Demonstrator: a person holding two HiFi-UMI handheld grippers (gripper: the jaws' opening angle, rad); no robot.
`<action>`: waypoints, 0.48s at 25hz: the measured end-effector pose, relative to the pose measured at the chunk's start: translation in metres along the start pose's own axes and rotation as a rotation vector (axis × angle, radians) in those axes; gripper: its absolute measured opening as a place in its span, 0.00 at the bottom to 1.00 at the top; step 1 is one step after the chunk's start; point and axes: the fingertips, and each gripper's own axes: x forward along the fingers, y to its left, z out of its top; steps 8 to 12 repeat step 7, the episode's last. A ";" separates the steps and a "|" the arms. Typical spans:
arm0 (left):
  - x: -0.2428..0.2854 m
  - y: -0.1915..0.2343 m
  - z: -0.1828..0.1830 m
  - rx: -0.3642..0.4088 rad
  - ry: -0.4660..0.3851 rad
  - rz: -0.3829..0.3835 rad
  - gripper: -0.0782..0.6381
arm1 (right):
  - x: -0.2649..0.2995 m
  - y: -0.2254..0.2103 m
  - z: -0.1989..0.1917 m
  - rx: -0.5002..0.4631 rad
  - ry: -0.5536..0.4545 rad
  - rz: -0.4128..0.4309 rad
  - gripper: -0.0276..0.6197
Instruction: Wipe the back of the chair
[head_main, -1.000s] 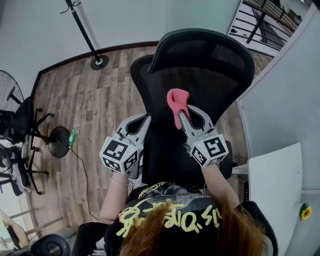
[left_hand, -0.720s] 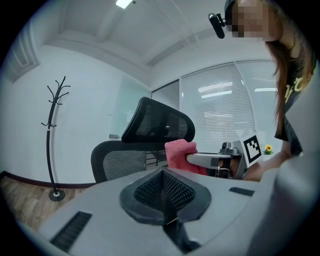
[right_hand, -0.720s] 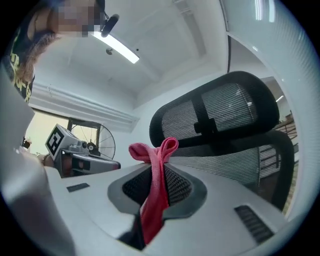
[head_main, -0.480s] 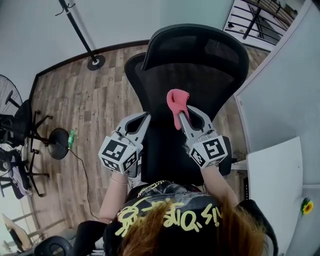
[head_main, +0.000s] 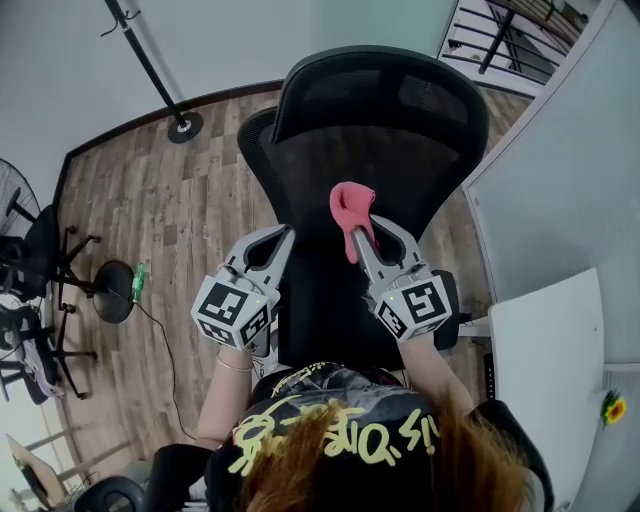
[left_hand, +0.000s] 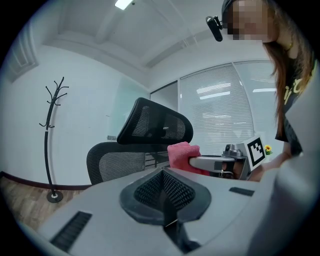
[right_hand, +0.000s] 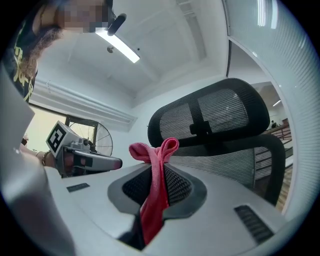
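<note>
A black mesh office chair (head_main: 385, 150) stands in front of me, its back and headrest (right_hand: 215, 117) toward the grippers. My right gripper (head_main: 362, 224) is shut on a pink cloth (head_main: 351, 210), whose bunched end sticks out past the jaws close to the mesh back (head_main: 320, 175). In the right gripper view the pink cloth (right_hand: 155, 190) hangs pinched between the jaws. My left gripper (head_main: 278, 238) is shut with nothing in it, held left of the chair back at about the same height. In the left gripper view the chair (left_hand: 145, 145) and the pink cloth (left_hand: 182, 154) show ahead.
A coat stand (head_main: 150, 70) rises at the back left on the wooden floor. Another black chair (head_main: 45, 270) and a fan stand at the left edge. A white desk (head_main: 550, 370) and a grey partition (head_main: 560, 180) lie to the right.
The chair sits slightly higher and more to the left in the head view. Both grippers have shifted a little leftward with the cloth still held.
</note>
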 end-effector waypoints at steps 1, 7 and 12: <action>0.001 -0.001 0.000 0.002 0.000 -0.002 0.09 | -0.001 -0.001 0.000 0.003 0.000 0.001 0.13; 0.007 0.001 0.004 0.013 0.003 -0.005 0.09 | 0.006 -0.007 -0.001 0.007 0.002 -0.005 0.13; 0.007 0.001 0.004 0.013 0.003 -0.005 0.09 | 0.006 -0.007 -0.001 0.007 0.002 -0.005 0.13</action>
